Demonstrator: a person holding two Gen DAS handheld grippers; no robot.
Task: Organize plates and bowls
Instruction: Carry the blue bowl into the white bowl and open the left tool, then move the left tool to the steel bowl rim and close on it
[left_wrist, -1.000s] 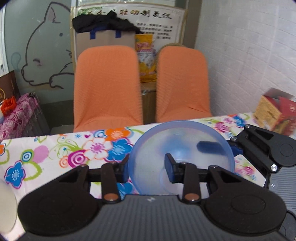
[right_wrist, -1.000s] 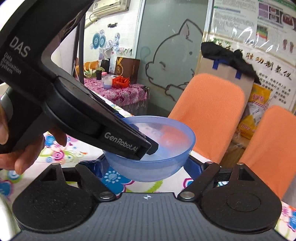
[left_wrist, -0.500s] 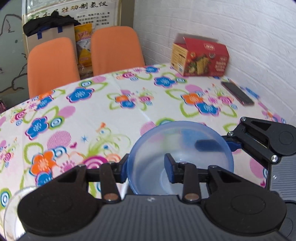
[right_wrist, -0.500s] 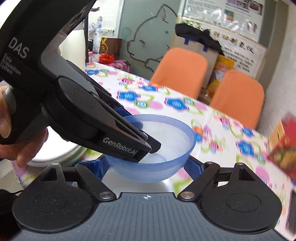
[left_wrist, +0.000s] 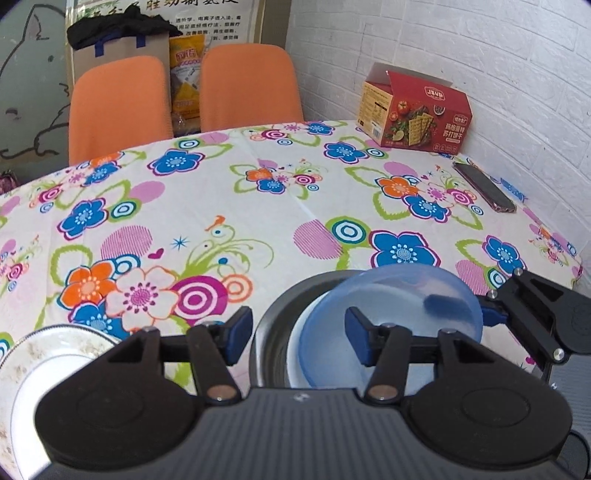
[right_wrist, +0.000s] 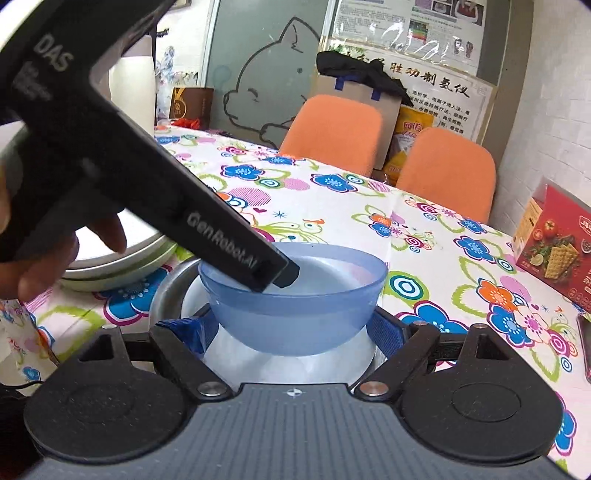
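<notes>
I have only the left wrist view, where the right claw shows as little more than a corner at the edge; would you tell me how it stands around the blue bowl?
Observer: The right claw straddles the blue bowl, with a blue pad against each side, low down.
Operator: Thank you. What is holding my left claw?
Observer: A person's hand grips the handle of the left claw, whose jaws are opening around the bowl's near rim.
Operator: And the plate at my lower left?
Observer: It appears to top a stack of plates that stands beside the metal bowl.
</notes>
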